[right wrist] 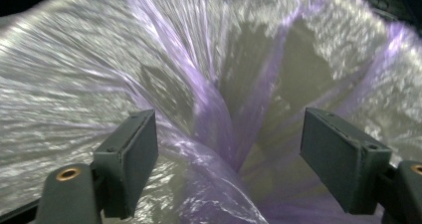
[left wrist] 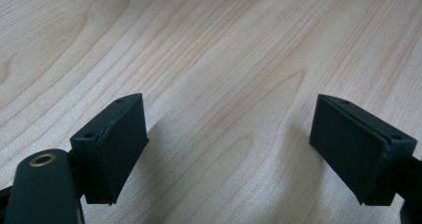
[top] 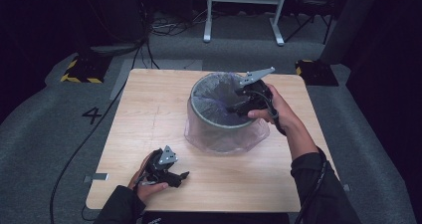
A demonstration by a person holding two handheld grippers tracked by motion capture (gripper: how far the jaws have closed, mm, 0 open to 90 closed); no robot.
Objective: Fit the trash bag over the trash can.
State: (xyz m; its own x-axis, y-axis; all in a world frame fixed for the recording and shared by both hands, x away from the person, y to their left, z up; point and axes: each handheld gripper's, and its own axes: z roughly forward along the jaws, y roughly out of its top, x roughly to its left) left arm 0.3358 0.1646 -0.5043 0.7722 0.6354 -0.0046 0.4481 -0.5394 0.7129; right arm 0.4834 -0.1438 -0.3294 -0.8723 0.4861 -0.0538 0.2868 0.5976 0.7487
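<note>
**Right gripper dips into the lined bin while the left rests on the table**

The right gripper (right wrist: 229, 159) has its jaws spread wide, with nothing clamped between them; folds of the thin, purple-tinted plastic bag (right wrist: 214, 114) bunch up in the gap, and whether the pads touch the film cannot be told. In the high view the right gripper (top: 238, 107) reaches over the near-right rim of the bin (top: 219, 122) and points down into its mouth, the person's right hand (top: 271, 109) wrapped around its body. The bag lines the inside of the bin and drapes over the rim, spreading out around its base on the table (top: 149, 109).

The left gripper (left wrist: 229, 149) is likewise wide open and empty, its jaws over bare wood grain. It lies well apart from the bin, toward the near-left corner of the table, where the left gripper (top: 183, 175) is held low by the left hand (top: 147, 181).
</note>
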